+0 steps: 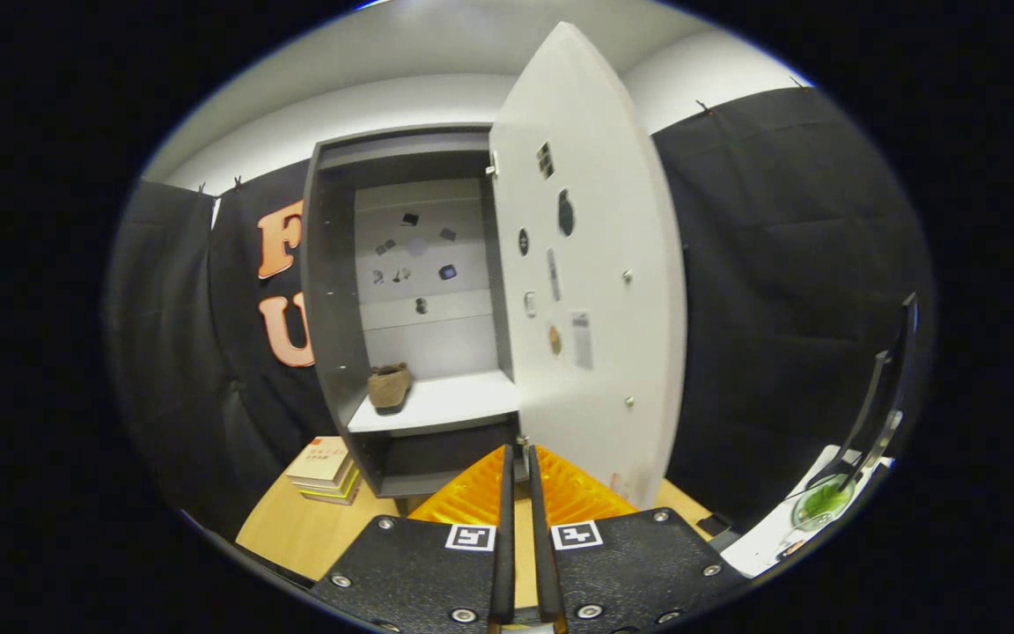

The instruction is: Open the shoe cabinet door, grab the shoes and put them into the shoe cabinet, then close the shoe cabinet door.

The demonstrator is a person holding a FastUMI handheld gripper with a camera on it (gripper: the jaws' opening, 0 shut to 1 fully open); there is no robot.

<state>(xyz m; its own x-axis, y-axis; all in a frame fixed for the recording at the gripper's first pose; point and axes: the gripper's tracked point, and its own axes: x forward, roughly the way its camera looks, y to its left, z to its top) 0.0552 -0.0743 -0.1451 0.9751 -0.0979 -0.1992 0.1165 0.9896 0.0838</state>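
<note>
The grey shoe cabinet [331, 291] stands on a wooden table, well beyond my fingers. Its white door [591, 264] hangs wide open to the right, its lower corner just ahead of my fingertips. A brown shoe [389, 387] sits on the white shelf [445, 401] inside, at the left. My gripper [518, 458] is shut, its two orange fingers pressed together with nothing between them, pointing at the cabinet's base below the shelf.
A stack of books [326, 469] lies on the table [296, 528] left of the cabinet's foot. At the far right a white board carries a green round object [821, 500] and a black stand [881, 396]. Black cloth walls surround the booth.
</note>
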